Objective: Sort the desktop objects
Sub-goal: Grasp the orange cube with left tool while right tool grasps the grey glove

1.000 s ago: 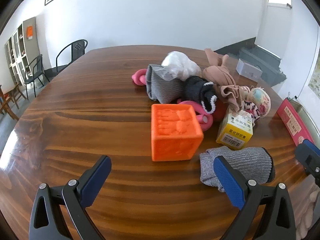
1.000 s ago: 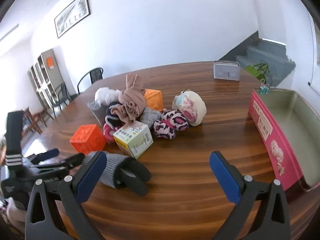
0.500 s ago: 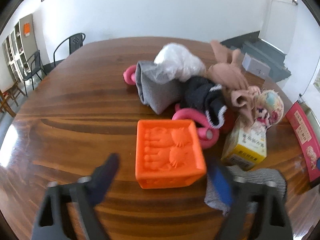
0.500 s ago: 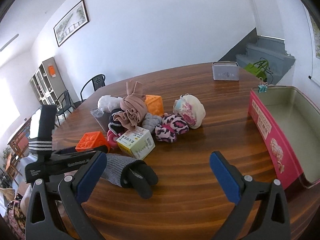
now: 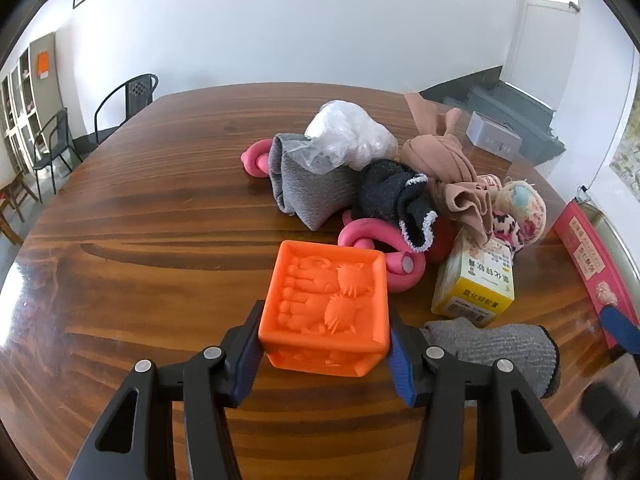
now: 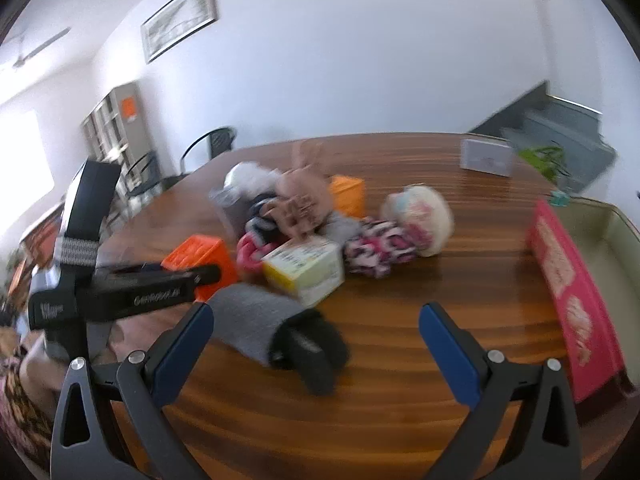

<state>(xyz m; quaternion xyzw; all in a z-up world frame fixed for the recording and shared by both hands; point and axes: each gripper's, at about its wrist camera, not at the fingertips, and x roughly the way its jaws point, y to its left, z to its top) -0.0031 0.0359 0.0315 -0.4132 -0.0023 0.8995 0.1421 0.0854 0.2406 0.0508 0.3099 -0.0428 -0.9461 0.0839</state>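
Left tongs (image 5: 324, 350) clamped on embossed orange rubber cube (image 5: 326, 306) near tabletop's front edge, right tongs (image 6: 316, 344) wide, empty; pickup step, lift likely next.

- The yellow box (image 5: 476, 280) carries Chinese print and a barcode; the characters show but are too small to read surely.
- The left gripper (image 6: 132, 292), seen from the right wrist, bears white lettering on its black side, blurred; it looks like "GenROBOT.AI".
- The pink box (image 5: 596, 268) has Chinese characters on its wall, not legible.
- Nothing else can be read.
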